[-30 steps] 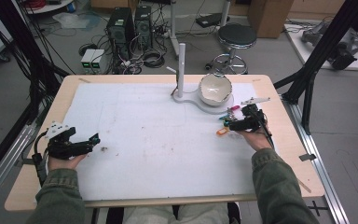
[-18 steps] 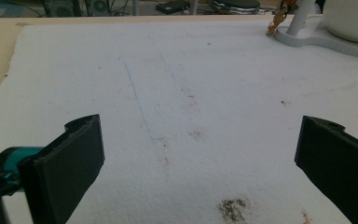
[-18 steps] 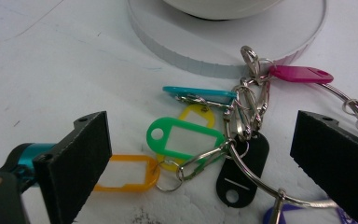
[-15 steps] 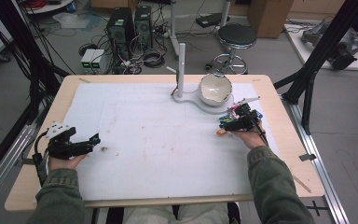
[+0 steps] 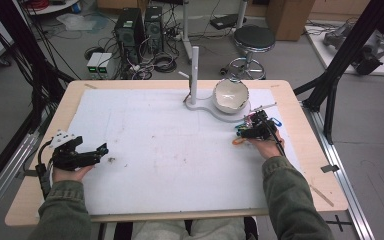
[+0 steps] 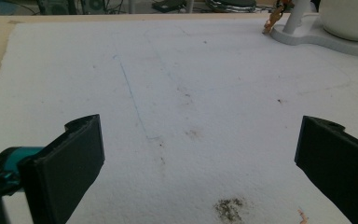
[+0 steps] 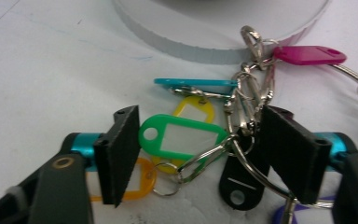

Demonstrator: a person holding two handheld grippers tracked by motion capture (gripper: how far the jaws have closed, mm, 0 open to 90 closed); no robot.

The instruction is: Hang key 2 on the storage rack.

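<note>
**Close on the key-tag bunch, get the rings too**

Your right gripper (image 7: 198, 156) is down over the key-tag bunch (image 5: 248, 131), just beside the white stand base (image 7: 223, 39). Jaws have just been closing, now half-shut w/ the green tag (image 7: 182, 136) and metal rings (image 7: 247, 107) between them, pads not yet pressing. Squeeze so the rings get caught, not only tags; lift slow. Left gripper (image 5: 99, 151) sits wide, nothing in it, well away from the base
</note>
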